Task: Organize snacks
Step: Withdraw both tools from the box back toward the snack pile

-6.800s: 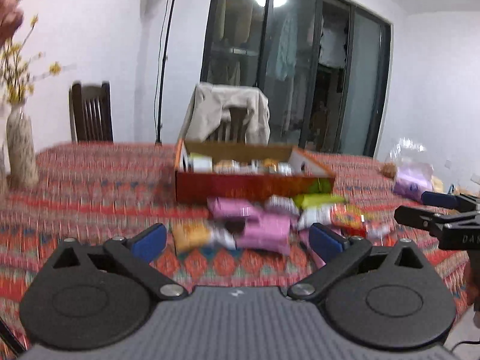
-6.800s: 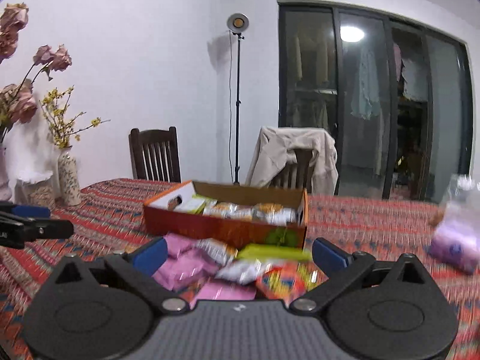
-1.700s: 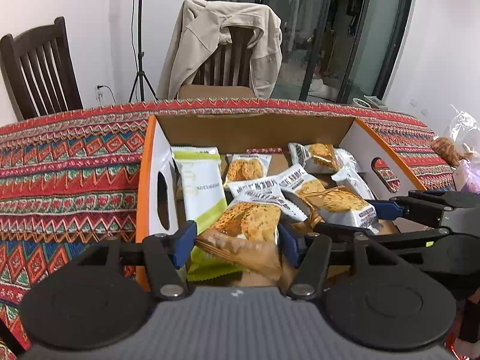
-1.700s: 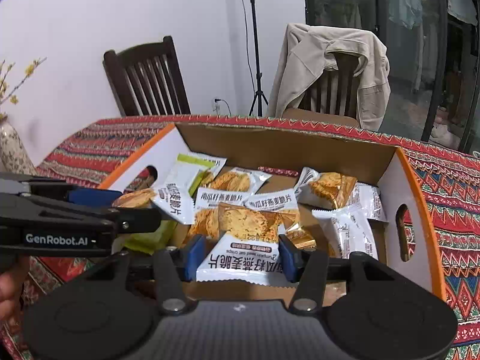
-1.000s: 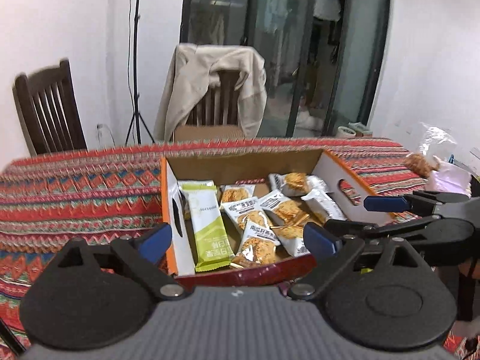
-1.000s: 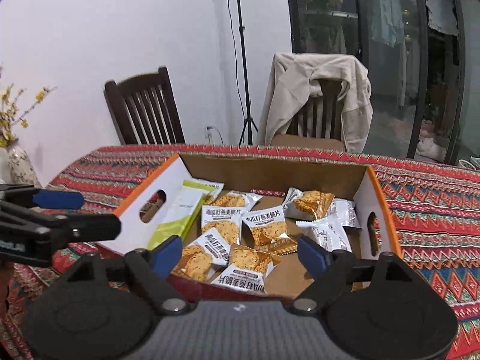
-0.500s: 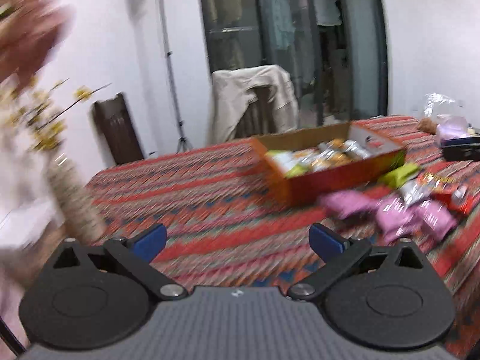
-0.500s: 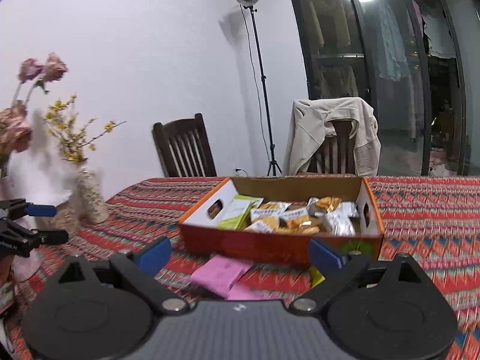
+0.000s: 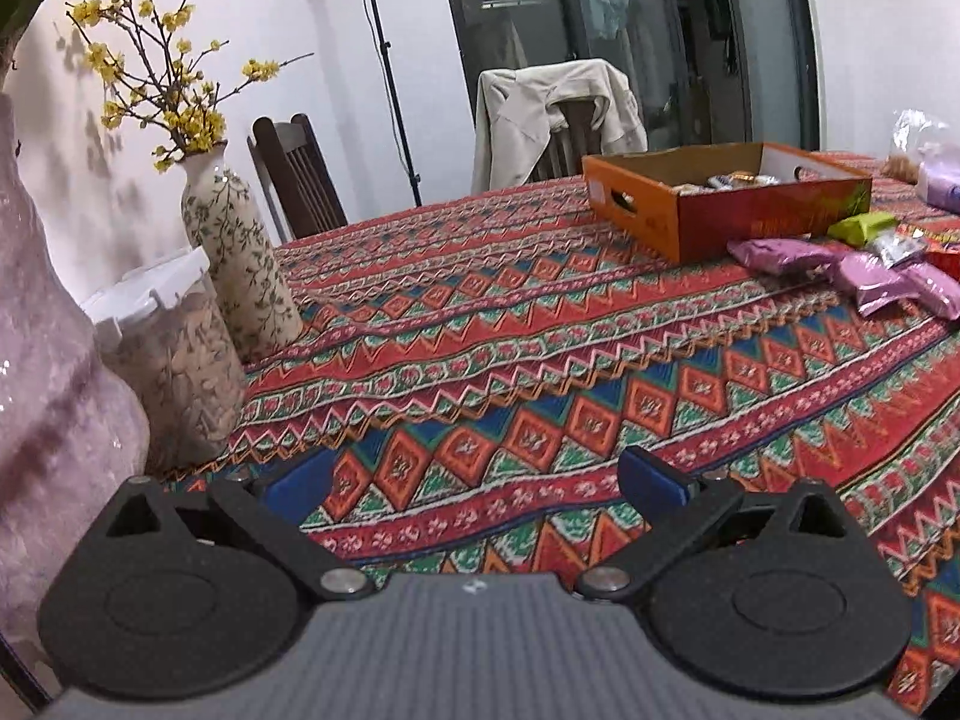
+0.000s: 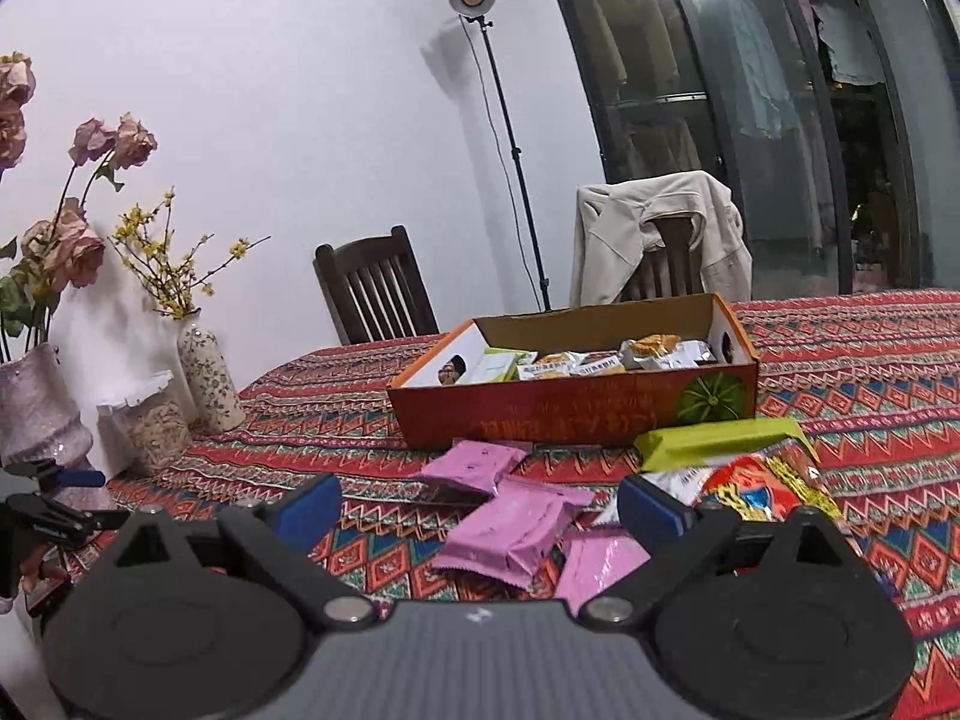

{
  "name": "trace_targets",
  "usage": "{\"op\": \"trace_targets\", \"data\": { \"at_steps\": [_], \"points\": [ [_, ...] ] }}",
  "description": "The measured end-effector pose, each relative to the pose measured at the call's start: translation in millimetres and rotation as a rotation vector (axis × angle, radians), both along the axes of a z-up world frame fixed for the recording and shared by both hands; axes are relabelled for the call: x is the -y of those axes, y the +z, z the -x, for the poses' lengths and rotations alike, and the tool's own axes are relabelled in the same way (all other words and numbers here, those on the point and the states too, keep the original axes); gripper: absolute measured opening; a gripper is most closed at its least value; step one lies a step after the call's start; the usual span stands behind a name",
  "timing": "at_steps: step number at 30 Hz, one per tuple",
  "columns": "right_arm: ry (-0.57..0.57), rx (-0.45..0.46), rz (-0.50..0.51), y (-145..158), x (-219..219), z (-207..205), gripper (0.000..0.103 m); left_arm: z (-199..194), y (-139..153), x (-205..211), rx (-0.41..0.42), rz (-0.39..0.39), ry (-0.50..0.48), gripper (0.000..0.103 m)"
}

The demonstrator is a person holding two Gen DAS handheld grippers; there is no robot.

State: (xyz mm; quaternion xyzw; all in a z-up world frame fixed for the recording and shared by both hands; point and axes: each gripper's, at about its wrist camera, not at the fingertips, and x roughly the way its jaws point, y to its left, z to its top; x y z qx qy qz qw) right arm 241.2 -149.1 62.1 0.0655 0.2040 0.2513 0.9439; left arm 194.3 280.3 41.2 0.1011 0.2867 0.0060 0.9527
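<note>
Right wrist | orange box (image 10: 576, 414) holds packets | pink packets (image 10: 516, 531) loose in front

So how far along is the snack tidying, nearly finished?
Partly. The box already holds several biscuit packets. Nothing is in hand: the left gripper and right gripper are both open and empty. Left to do: the pink packets, a green packet and a red packet lie on the tablecloth in front of the box.
</note>
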Motion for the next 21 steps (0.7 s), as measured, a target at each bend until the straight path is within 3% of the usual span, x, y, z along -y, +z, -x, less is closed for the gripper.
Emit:
{"op": "trace_targets", "data": {
  "at_steps": [6,11,17,21],
  "points": [
    [-0.032,0.002,-0.007,-4,13,12,0.099,6,2,-2,0.001,-0.003,0.003,0.103],
    [-0.058,0.007,-0.021,-2,26,19,0.099,17,9,-2,-0.033,-0.081,0.026,0.103],
    [-0.066,0.023,-0.035,2,35,25,0.1,34,36,5,0.055,-0.083,0.009,0.103],
    [-0.061,0.023,-0.041,2,38,24,0.101,28,45,16,0.084,-0.028,-0.008,0.103]
  ]
}}
